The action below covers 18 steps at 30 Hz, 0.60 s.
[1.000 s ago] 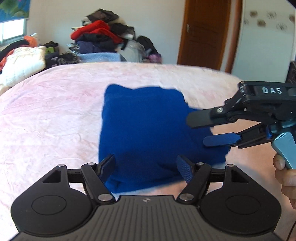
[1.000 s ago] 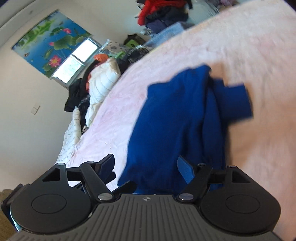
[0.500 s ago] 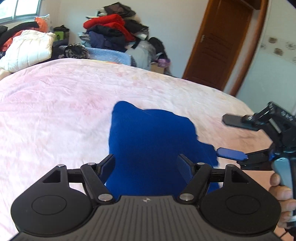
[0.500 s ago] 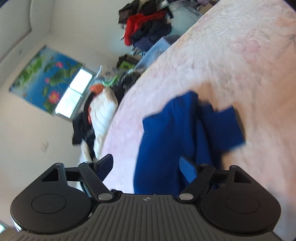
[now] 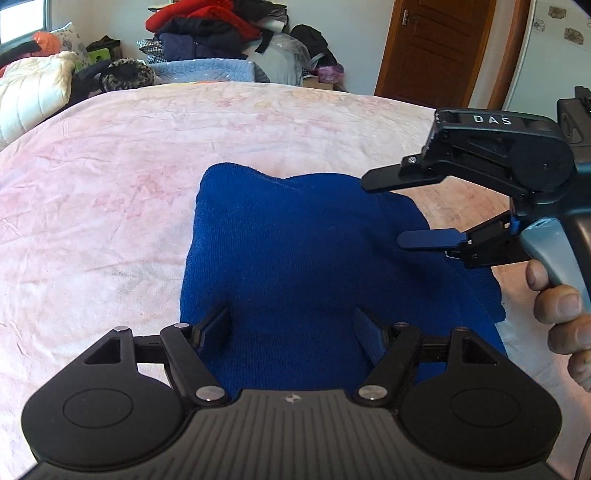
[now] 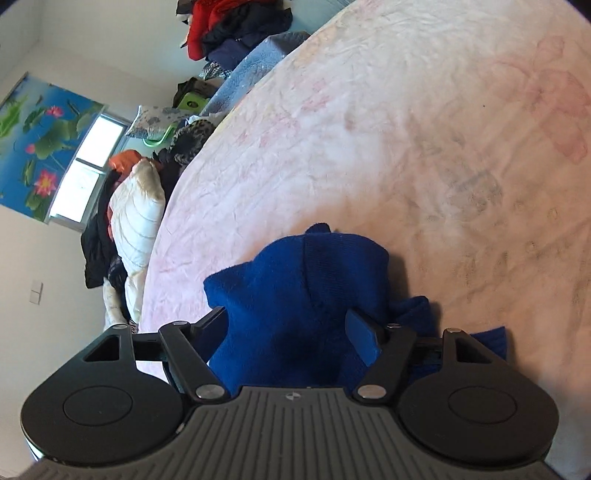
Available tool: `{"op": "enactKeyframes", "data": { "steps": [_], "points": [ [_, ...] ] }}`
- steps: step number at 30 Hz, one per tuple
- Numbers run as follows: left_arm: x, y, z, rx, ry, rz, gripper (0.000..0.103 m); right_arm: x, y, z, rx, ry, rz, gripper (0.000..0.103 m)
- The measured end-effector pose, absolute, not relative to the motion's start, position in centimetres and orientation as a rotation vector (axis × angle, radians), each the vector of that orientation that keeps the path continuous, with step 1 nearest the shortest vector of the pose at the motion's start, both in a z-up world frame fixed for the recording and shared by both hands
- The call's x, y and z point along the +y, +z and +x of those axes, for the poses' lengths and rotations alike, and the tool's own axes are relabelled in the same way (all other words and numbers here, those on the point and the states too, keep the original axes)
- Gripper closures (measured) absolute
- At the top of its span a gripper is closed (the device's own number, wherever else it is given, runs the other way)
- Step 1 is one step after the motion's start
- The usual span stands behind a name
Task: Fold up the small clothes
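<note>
**Item: blue garment, part-folded, on bed**

Blue garment (image 5: 314, 251) lies bunched mid-bedsheet (image 5: 110, 177), laid flat for folding. Left gripper (image 5: 291, 325) hovers over its near edge, fingers spread, empty. Right gripper (image 5: 406, 206): jaws just narrowing, gripping nothing, poised over right side.

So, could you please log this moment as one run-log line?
stage: folding | blue garment: on pink bed sheet | left gripper: open over garment | right gripper: open, jaws just closing, nothing gripped

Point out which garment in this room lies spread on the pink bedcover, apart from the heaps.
The blue garment. It alone lies on the pink bedcover, between the open left gripper and right gripper; the other clothes sit heaped beyond the bed's far edge.
</note>
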<state>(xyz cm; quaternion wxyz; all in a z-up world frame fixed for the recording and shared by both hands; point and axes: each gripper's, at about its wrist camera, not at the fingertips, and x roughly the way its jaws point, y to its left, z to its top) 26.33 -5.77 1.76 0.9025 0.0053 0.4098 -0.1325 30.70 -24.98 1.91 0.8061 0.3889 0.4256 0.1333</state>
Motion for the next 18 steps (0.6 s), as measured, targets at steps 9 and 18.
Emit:
{"op": "enactKeyframes", "data": {
  "steps": [9,18],
  "points": [
    [1.0,4.7,25.1,0.800,-0.235,-0.214,0.029,-29.3,4.0,24.6,0.900,0.311,0.801,0.026],
    [0.9,2.8,24.3,0.865,-0.208,-0.218,0.029,-25.9,2.9,24.7,1.000,0.312,0.630,0.048]
  ]
}}
